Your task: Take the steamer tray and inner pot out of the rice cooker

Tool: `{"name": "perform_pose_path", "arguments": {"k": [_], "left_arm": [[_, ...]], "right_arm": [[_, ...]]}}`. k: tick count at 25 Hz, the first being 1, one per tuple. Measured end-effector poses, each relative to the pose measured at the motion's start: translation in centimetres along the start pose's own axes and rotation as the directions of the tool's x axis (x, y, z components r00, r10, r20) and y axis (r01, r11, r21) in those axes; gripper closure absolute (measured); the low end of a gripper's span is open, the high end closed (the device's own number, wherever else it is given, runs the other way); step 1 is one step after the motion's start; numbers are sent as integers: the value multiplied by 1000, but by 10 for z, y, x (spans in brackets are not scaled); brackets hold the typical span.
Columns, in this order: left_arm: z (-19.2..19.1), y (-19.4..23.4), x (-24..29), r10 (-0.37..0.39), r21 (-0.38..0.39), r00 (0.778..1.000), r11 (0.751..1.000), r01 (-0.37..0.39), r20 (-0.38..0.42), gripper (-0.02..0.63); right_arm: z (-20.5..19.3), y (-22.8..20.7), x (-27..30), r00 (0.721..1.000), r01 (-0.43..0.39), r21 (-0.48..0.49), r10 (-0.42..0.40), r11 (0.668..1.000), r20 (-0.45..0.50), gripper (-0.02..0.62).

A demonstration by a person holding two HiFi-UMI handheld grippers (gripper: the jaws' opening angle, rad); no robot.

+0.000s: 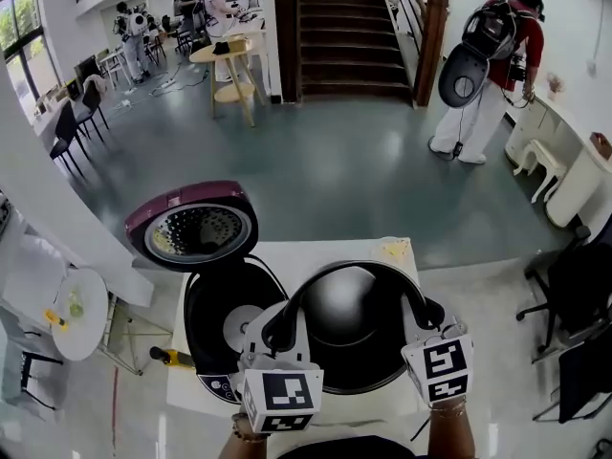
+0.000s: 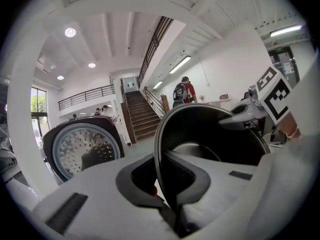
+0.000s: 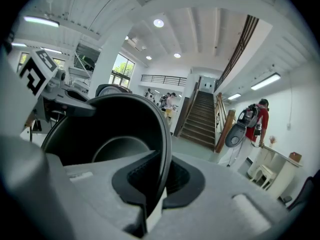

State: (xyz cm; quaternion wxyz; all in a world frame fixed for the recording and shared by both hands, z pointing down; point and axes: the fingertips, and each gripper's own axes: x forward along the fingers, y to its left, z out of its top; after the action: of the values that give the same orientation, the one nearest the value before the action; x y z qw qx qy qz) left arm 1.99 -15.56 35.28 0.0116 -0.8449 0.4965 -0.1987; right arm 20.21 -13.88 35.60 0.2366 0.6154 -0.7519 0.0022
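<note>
The fingers of the left gripper are closed almost completely, with the thin dark rim of the inner pot pinched between their ribbed pads; one pad sits inside the rim and the other outside it. The fingers of the right gripper are closed just as far on the opposite side of the same rim, so the inner pot hangs between the two sets of fingers, mouth up, its grey bottom showing inside.

In the head view the left gripper and the right gripper face each other across the inner pot. The pot is held over the white worktop.

Just to the left of the left fingers stands the rice cooker, its cavity open and dark with a pale disc at the bottom. Its maroon lid is raised, beyond and to the left of those fingers, and its dimpled metal inner face is turned towards the camera.

On the far corner of the worktop, beyond the right fingers, lies a small yellow item.

Well beyond both sets of fingers a staircase rises from a grey-green floor, and to its right stands a person in a red top.
</note>
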Motion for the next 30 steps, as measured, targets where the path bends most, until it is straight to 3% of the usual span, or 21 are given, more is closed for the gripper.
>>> {"name": "perform_pose_path", "arguments": {"k": [10, 19, 30], "left_arm": [[-16, -75, 23, -76, -7, 994, 997, 75, -80, 592], [-71, -123, 39, -122, -66, 975, 992, 112, -188, 592], [-150, -156, 30, -160, -147, 925, 982, 115, -344, 591]], "right_arm": [[-66, -42, -21, 994, -3, 40, 8, 999, -106, 588], [-137, -43, -21, 969, -62, 66, 76, 996, -235, 586], [-214, -11, -18, 913, -165, 83, 184, 983, -364, 584]]}}
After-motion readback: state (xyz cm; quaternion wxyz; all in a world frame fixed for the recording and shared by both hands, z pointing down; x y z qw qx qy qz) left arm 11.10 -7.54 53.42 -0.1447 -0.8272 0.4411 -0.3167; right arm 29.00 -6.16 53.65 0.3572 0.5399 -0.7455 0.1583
